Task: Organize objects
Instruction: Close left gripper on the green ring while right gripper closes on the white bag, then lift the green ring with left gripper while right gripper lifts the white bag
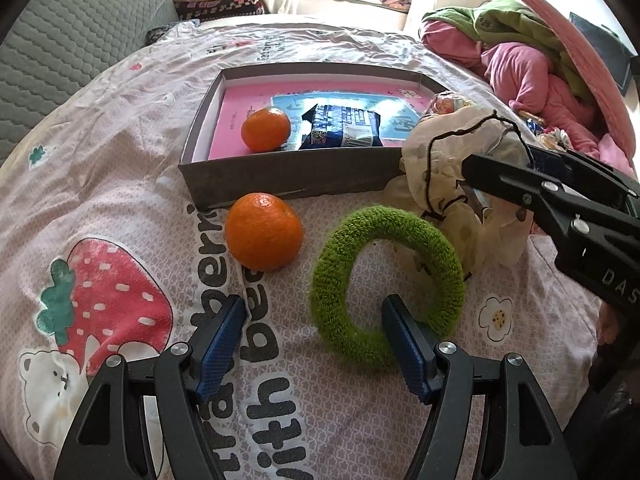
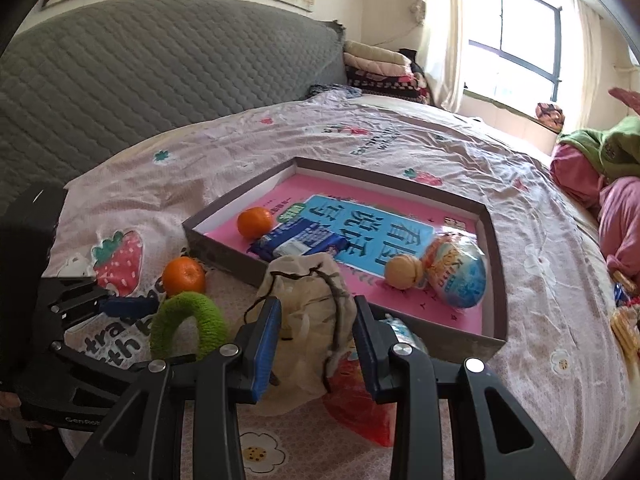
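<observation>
Right gripper (image 2: pixel 316 340) is clamping the cream drawstring pouch (image 2: pixel 304 292); in the right wrist view both blue pads are pressing into the bunched fabric, and in the left wrist view its black fingers are biting into the pouch (image 1: pixel 448 152) from the right. The pouch is sitting just outside the near wall of the shallow box (image 2: pixel 224 244), slumped against it, so the box interior is lying straight ahead and slightly up from the jaws; my guess is a short lift over the wall is what is coming.

Left gripper (image 1: pixel 312 344) is hanging released, nothing held. Its right pad is poking through the hole of the green fuzzy ring (image 1: pixel 384 276), which is leaning half upright on the bedsheet (image 1: pixel 120 140), so the ring's band is lying outside the jaws, not between them. The loose orange (image 1: pixel 264 236) is sitting ahead and a bit left of the left jaws, near the box's front wall.

Already in the box: a second orange (image 1: pixel 266 128) and a blue snack pack (image 1: pixel 340 126).
</observation>
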Demonstrator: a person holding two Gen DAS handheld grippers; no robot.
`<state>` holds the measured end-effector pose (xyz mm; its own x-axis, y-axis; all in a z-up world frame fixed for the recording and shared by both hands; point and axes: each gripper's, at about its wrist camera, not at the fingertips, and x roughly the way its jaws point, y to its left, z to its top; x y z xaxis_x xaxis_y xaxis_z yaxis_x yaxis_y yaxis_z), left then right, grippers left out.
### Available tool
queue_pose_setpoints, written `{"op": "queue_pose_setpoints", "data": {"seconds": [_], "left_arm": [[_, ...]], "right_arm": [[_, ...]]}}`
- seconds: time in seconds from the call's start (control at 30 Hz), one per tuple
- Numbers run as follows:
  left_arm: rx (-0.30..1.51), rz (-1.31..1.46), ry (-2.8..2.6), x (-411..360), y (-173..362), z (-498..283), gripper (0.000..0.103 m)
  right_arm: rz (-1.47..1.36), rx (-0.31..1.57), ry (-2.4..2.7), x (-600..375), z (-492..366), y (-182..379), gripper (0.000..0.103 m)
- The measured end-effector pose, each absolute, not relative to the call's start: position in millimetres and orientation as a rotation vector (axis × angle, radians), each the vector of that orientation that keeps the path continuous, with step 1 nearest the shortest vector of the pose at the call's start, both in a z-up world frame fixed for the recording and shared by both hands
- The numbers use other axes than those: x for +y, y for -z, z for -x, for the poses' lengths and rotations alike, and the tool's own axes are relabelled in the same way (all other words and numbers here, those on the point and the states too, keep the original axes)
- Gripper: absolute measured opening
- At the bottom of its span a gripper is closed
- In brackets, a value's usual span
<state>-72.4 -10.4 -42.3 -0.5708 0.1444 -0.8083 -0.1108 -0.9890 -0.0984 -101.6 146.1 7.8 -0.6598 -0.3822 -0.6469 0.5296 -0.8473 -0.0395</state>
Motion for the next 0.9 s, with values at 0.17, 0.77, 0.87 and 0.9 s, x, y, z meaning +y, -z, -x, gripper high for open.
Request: {"op": "queue_pose_setpoints", "data": {"seconds": [0.17,0.77,0.87,0.9], "left_arm": [[-0.069,1.356,-2.662,-11.2,41.8,71.6,0.072],[-0.192,1.3,-2.569,-13.4,38.6,68.7,0.017],[-0.208,1.289,-2.56,-14.4,37.7,67.8,0.014],[-0.211,1.284,-2.559,-14.7,37.0,67.6,0.013]], "right_arm": [[-0.881,0.309,2.414,141.6,98.0,-6.6,0.03],[-0.874,0.313,2.38,139.0,93.3,-9.3,0.016],[-0.873,0.308,2.384,140.4,93.6,-9.5,0.016],[-0.872,0.301,2.385,141.1,93.8,-10.0,0.016]]}}
